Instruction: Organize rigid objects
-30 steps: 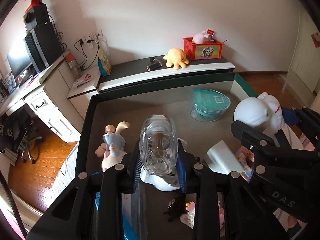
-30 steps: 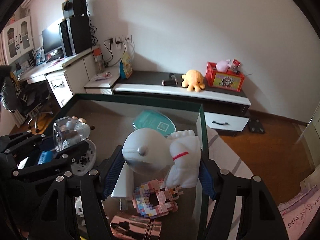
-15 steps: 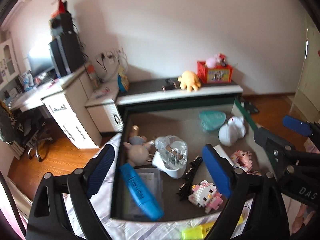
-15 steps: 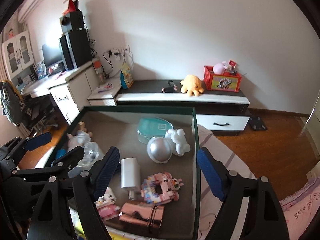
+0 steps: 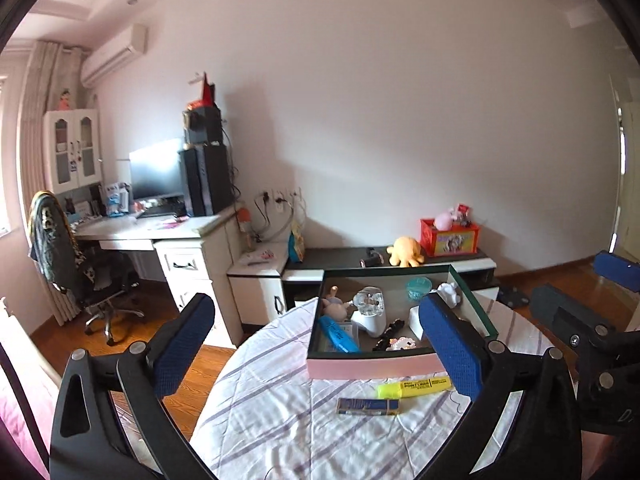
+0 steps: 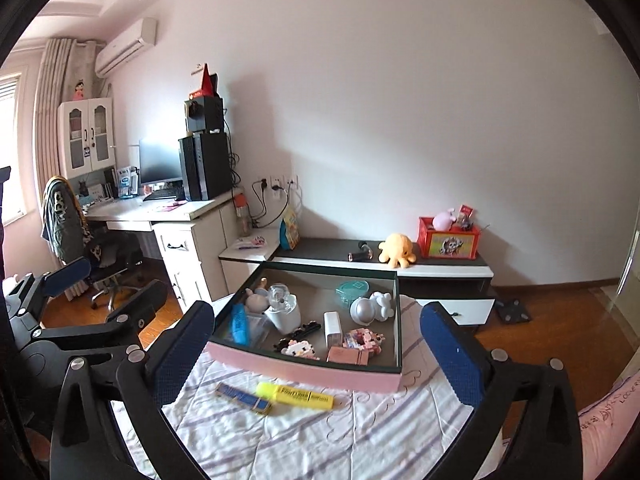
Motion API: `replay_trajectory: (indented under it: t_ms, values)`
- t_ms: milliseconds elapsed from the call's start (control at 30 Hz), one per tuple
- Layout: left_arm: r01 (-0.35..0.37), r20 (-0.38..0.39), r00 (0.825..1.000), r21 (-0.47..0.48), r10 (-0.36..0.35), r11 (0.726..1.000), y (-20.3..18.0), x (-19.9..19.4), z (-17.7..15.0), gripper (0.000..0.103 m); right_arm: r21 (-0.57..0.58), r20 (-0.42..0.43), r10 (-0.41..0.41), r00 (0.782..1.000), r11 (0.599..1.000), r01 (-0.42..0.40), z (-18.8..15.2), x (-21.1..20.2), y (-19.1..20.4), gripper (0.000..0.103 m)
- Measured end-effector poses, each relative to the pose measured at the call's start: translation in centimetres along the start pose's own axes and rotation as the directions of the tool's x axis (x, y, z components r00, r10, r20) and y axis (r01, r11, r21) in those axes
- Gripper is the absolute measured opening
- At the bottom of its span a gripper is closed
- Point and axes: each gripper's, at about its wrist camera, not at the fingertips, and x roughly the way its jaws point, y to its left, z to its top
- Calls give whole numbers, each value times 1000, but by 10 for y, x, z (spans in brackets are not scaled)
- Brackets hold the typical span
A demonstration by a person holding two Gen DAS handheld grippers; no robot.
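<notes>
A pink-fronted, green-rimmed box sits on a round table with a striped cloth. In it lie a clear-domed white device, a white astronaut figure, a blue case, a white block, block figures and a teal tin. A yellow highlighter and a blue pack lie on the cloth before the box. My left gripper and right gripper are both open, empty, held well back above the table. The box also shows in the left wrist view.
Beyond the table stand a low black-and-white cabinet with a yellow plush and red box, a white desk with monitor and speakers, and an office chair. Wooden floor surrounds the table.
Both grippers let go of the domed device and the astronaut figure, opened, and pulled far back and up from the box. Both objects now rest in the box.
</notes>
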Motion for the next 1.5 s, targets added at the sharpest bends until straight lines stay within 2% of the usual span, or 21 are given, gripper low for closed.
replay_trajectory:
  t_ms: [133, 267, 367, 667, 967, 1133, 1300, 1467, 1500]
  values:
    - [10, 62, 998, -39, -7, 999, 7, -51, -13, 103, -18, 68, -28, 997, 999, 29, -13, -52, 16, 103]
    - [46, 72, 996, -21, -44, 999, 5, -75, -19, 103, -1, 122, -71, 990, 997, 72, -29, -94, 21, 103]
    - [62, 72, 996, -6, -61, 998, 2, -90, -23, 103, 22, 132, -95, 987, 995, 93, -38, -114, 21, 103]
    - [75, 87, 993, -5, -75, 997, 1, -111, -26, 103, 41, 135, -104, 985, 994, 99, -45, -138, 18, 103]
    - [71, 65, 995, -3, -71, 997, 3, -101, -29, 103, 40, 123, -100, 987, 995, 96, -50, -143, 20, 103]
    - [99, 17, 995, 1, -99, 995, 3, -84, -37, 103, 43, 91, -90, 992, 995, 87, -51, -128, 18, 103]
    - [135, -100, 986, 5, -133, 991, 1, -49, -60, 103, 41, 31, -88, 996, 995, 87, -60, -101, 14, 103]
    - [192, -232, 954, -24, -192, 981, -5, -6, -85, 103, 48, -53, -82, 995, 995, 85, -76, -62, 6, 103]
    - [187, -248, 951, -19, -186, 982, -7, 1, -89, 103, 53, -75, -84, 994, 995, 88, -80, -53, 2, 103]
